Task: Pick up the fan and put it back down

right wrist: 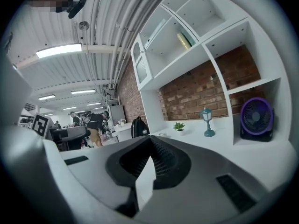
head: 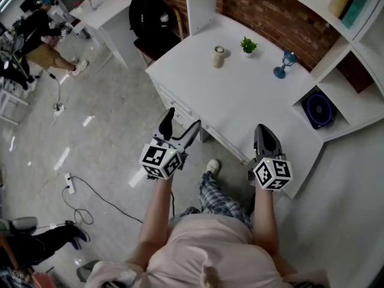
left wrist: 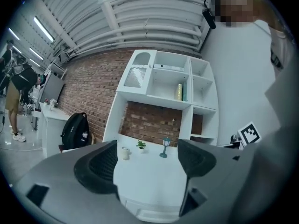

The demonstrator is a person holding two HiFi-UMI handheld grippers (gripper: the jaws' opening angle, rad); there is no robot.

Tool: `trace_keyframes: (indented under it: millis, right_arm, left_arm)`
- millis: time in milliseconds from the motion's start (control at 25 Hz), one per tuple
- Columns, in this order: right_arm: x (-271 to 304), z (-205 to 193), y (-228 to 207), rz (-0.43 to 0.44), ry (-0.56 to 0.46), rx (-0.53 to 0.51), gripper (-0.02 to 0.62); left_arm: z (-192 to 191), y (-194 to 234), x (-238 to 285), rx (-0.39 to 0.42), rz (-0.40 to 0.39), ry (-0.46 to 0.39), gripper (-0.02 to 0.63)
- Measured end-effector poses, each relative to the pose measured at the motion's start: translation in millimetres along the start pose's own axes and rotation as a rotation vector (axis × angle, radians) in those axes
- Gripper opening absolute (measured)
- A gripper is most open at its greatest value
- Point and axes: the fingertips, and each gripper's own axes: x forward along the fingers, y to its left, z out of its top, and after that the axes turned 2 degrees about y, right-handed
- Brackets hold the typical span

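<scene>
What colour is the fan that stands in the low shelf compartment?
The fan is purple with a dark middle; the right gripper view shows it best.

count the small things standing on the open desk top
3: a beige jar, a small potted plant right of it, and a blue lamp nearest the fan. None seem hidden.

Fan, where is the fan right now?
The fan sits in a low cubby of the white shelf on the right of the head view, just right of the little blue lamp on the desk.
</scene>
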Motion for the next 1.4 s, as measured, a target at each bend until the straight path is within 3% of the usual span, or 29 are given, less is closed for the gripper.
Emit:
trace_keyframes:
  millis: [520, 1120, 1400]
  right_arm:
    - [166, 40, -54, 0.020, 0.028, -0.006, 0.015]
    - [231, 62, -83, -0.041, 0.026, 0.013, 0.015]
    - [292, 66, -101, -0.035, 0.041, -0.024, 0.015]
  left_arm:
    - [11, 76, 167, 0.008, -0.003, 0.045, 0.385]
    - [2, 99, 261, 0.017, -0.079, 0.135, 0.385]
    - [-27, 118, 317, 0.024, -0.090, 0.232, 0.383]
